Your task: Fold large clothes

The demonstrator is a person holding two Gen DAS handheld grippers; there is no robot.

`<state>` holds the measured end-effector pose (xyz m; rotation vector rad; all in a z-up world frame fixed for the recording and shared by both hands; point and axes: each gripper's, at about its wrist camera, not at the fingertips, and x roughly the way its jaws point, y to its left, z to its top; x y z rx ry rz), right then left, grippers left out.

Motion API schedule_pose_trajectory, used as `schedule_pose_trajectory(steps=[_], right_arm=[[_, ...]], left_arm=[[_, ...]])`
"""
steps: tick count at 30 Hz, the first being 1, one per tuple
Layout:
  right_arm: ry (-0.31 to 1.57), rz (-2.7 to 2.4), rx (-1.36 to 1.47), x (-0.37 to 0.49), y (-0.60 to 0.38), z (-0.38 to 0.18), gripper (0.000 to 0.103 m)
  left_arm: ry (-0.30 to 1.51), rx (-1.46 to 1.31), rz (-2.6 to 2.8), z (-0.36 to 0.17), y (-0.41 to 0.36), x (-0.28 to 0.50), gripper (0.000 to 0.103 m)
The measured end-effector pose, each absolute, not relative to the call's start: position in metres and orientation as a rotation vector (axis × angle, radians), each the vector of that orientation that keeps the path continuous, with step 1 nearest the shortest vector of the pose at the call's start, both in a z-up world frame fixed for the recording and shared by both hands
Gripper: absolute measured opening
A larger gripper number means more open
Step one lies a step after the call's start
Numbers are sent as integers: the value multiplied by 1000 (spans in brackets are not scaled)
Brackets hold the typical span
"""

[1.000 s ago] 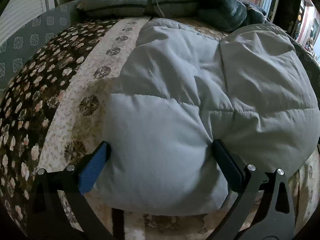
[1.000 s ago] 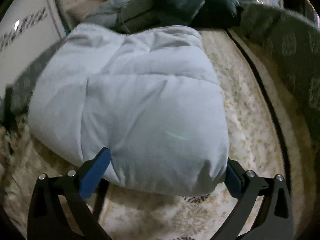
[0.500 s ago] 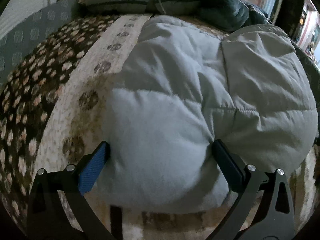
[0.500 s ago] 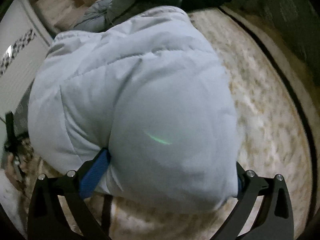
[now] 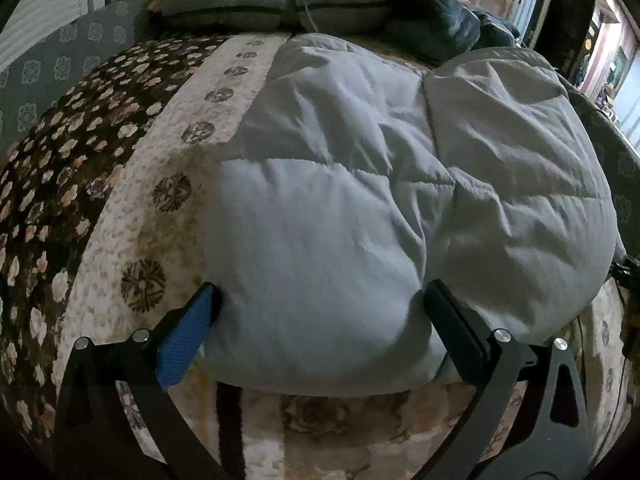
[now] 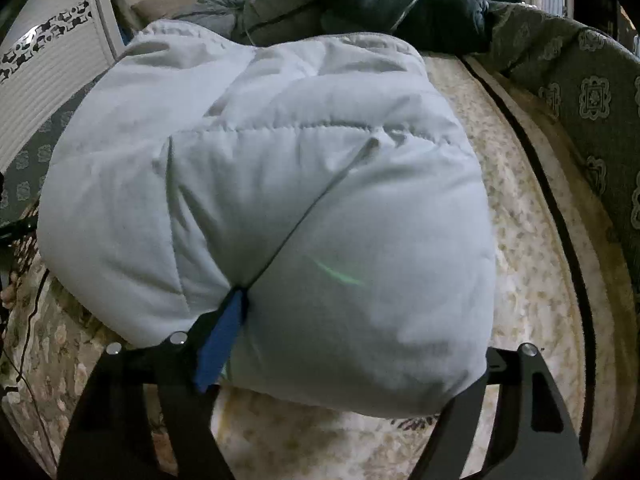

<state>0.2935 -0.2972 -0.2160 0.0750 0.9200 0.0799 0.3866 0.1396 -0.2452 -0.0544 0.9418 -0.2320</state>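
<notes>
Mid-fold: pale grey puffer jacket (image 5: 360,208) on floral bed quilt (image 5: 132,184). Left gripper (image 5: 316,320) and right gripper (image 6: 356,344) fingers wide, each pinching near hem bulk. Next, likely: lift hem together, carry toward collar, keep edges level.

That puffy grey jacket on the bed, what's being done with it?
A person is folding the jacket using a hand-held gripper in each hand. The left gripper has its two fingers spread around one bulky end of it. The right gripper has the other end bulging between its fingers, hiding one of them. The jacket lies bunched on the patterned bedspread, with pillows behind.
</notes>
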Motion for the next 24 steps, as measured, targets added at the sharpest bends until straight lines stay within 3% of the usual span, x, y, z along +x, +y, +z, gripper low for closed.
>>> schedule_pose_trajectory(steps=[8, 17, 24], right_arm=[[926, 71, 73, 297, -282, -215, 78], [875, 82, 99, 284, -290, -211, 81], [859, 87, 138, 274, -299, -213, 86]], left_arm=[[952, -135, -287, -248, 150, 399, 100], [987, 14, -418, -259, 142, 398, 100], [939, -27, -425, -264, 163, 390, 100]])
